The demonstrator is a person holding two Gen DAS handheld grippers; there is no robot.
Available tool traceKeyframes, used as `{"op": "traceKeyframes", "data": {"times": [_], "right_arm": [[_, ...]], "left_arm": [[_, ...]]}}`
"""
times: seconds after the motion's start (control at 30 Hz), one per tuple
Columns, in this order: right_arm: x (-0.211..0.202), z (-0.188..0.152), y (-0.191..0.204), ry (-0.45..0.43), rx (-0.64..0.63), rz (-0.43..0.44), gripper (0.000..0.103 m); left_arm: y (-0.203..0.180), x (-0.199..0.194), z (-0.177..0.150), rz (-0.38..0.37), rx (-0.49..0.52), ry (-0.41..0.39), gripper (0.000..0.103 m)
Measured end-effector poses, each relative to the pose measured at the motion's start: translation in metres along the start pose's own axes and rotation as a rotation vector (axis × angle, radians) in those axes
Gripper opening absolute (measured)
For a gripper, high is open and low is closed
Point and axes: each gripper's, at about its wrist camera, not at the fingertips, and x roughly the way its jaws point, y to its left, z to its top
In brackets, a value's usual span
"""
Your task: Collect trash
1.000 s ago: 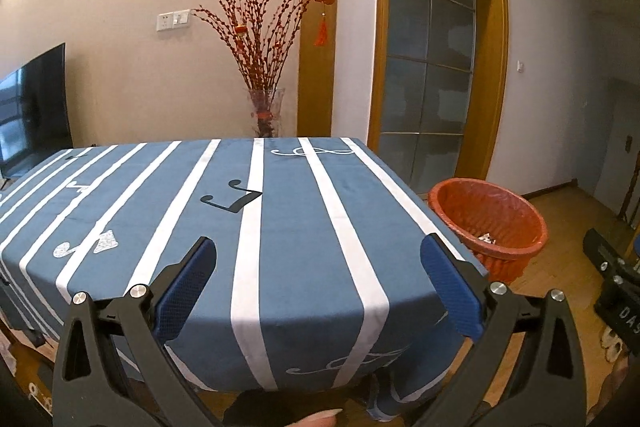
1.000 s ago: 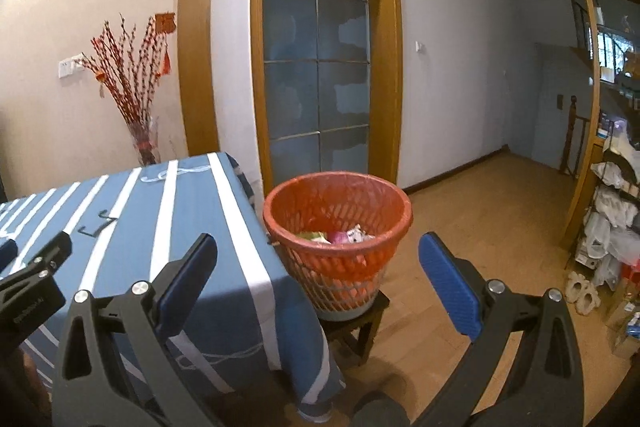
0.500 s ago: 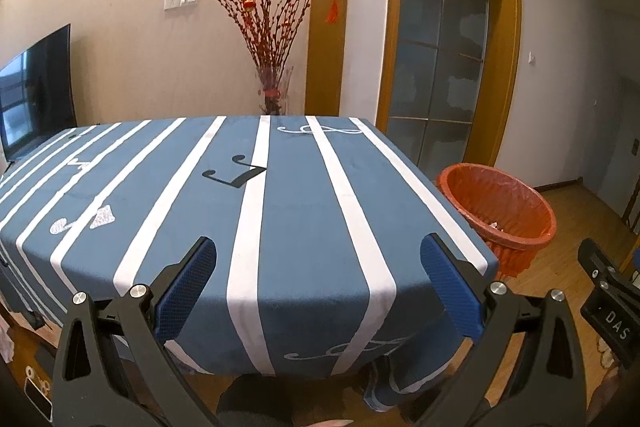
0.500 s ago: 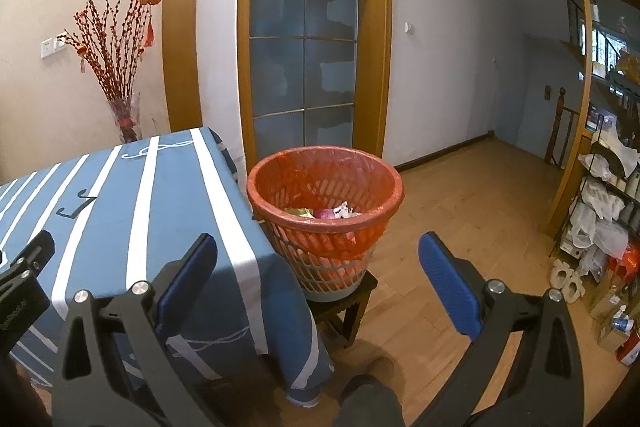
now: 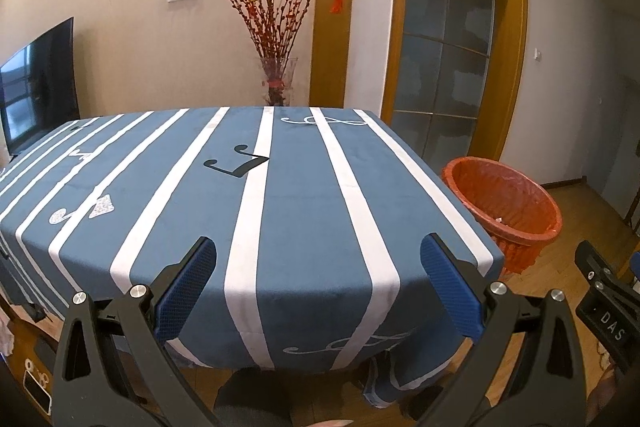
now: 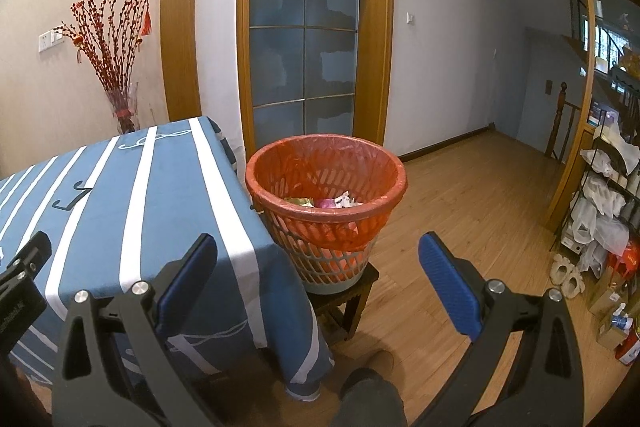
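Apparently done: both grippers, left (image 5: 318,283) and right (image 6: 318,281), hang released and hold nothing above the bare striped table (image 5: 304,211). Trash (image 6: 326,202) sits inside the red basket (image 6: 280,183), at 12 o'clock of the right gripper, raised on a stool (image 6: 358,289) beside the table edge, likely for easy drops.

red-lined trash basket (image 6: 326,183) upright on stool, wrappers (image 6: 334,202) inside.
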Motion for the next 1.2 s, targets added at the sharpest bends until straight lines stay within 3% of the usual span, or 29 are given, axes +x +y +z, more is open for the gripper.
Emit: {"op": "traceKeyframes", "data": {"times": [1.2], "right_arm": [[0.0026, -0.0004, -0.0009, -0.001, -0.004, 0.018, 0.099]], "left_arm": [[-0.0017, -0.0057, 0.0027, 0.012, -0.003, -0.029, 0.1]]}}
